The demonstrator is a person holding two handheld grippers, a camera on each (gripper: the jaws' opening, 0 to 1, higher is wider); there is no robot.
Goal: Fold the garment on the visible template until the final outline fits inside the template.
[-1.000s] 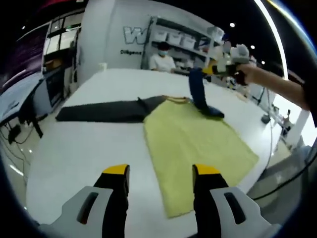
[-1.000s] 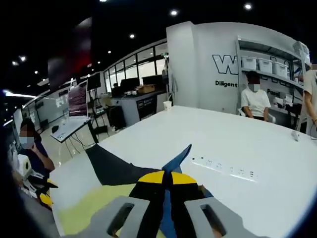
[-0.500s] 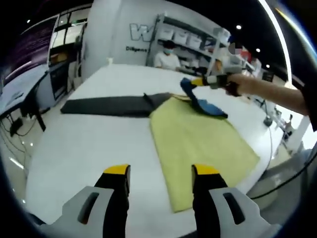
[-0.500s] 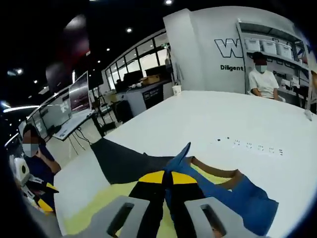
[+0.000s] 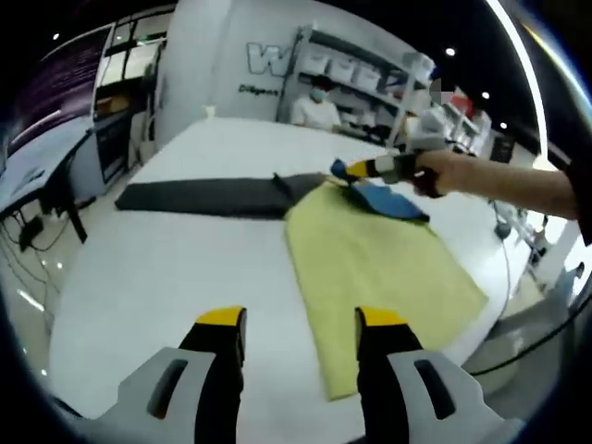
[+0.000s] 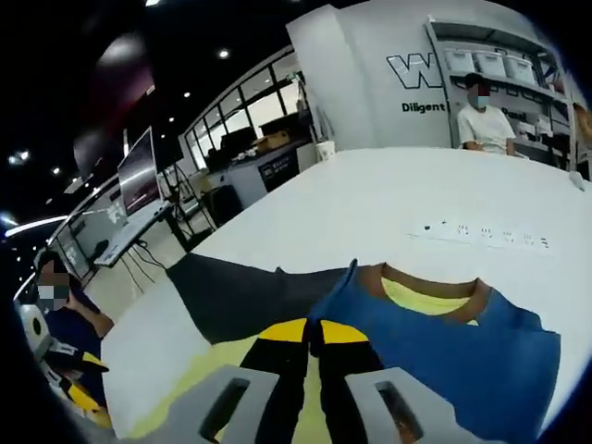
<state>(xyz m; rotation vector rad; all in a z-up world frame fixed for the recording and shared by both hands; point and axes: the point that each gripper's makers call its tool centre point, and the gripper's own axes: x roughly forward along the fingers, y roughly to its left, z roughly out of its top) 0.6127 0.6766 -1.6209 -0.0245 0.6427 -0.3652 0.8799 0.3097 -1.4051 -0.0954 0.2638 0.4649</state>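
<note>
A garment lies on the white table (image 5: 148, 277): a yellow-green body (image 5: 375, 268), a long dark grey sleeve (image 5: 199, 196), a blue sleeve (image 5: 393, 201) and a brown collar (image 6: 430, 285). My right gripper (image 5: 350, 169), held by a hand, is shut on the blue sleeve's end low over the collar area. In the right gripper view its jaws (image 6: 313, 326) pinch the blue sleeve (image 6: 453, 356), with the dark grey sleeve (image 6: 245, 291) spread to the left. My left gripper (image 5: 301, 319) stands open above the near table edge, short of the yellow-green hem, holding nothing.
A white power strip (image 6: 486, 236) lies on the table beyond the garment. One person (image 6: 486, 116) sits by shelves at the far end. Another person (image 6: 55, 305) stands at the table's left side. Desks and monitors (image 6: 143, 176) line the room to the left.
The right gripper has come down from a raised position, bringing the blue sleeve low over the garment's collar end. The left gripper has stayed open in place.
</note>
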